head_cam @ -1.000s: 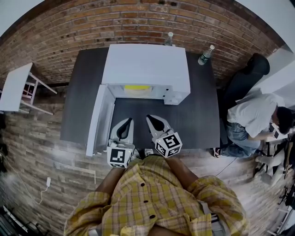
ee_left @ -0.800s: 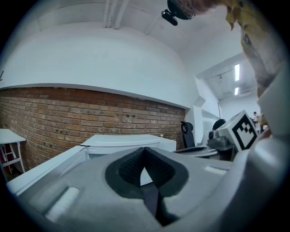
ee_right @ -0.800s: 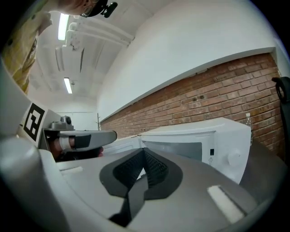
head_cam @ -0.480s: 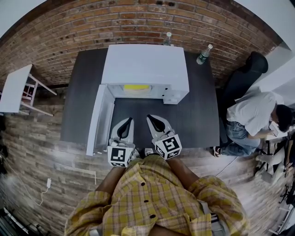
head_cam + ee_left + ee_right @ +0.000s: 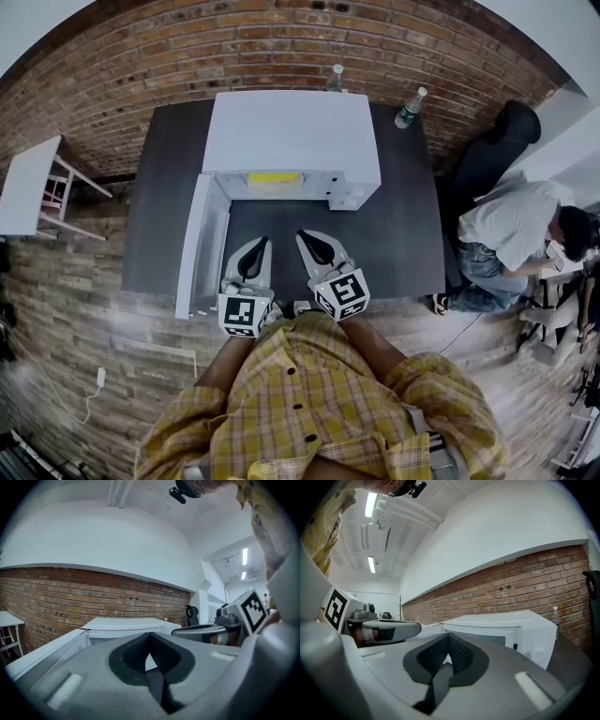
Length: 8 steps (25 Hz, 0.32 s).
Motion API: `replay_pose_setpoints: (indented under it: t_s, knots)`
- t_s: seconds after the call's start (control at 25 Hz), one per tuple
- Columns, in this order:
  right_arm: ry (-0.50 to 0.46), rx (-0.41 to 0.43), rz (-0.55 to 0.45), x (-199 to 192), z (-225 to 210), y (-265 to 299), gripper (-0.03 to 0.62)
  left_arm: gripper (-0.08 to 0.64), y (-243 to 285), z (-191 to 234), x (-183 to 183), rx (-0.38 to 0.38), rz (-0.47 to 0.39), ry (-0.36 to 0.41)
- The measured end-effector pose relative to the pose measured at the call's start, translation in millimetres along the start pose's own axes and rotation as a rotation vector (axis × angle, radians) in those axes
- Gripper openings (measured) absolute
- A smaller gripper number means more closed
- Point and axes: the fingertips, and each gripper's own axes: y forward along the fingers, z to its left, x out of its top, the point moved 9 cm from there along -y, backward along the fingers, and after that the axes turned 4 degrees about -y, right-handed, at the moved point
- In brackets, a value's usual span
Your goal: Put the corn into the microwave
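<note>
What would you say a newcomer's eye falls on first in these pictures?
The white microwave stands on the dark table, its door swung open to the left, a yellow item inside. In front of it the left gripper and right gripper hang side by side, both shut.

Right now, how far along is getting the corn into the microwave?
Looks done: a yellow piece, probably the corn, lies inside the microwave. In hand: nothing; the left gripper and right gripper are both shut and empty, near the table front edge. Left: the door stands open, so perhaps closing it.
</note>
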Motion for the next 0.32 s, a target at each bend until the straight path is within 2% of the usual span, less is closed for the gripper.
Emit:
replay_pose_setpoints:
  t_s: [0.32]
  knots:
    - [-0.008, 0.002, -0.003, 0.1, -7.9, 1.2, 0.005, 0.0, 10.8, 0.6, -4.0, -0.007, 0.002, -0.003]
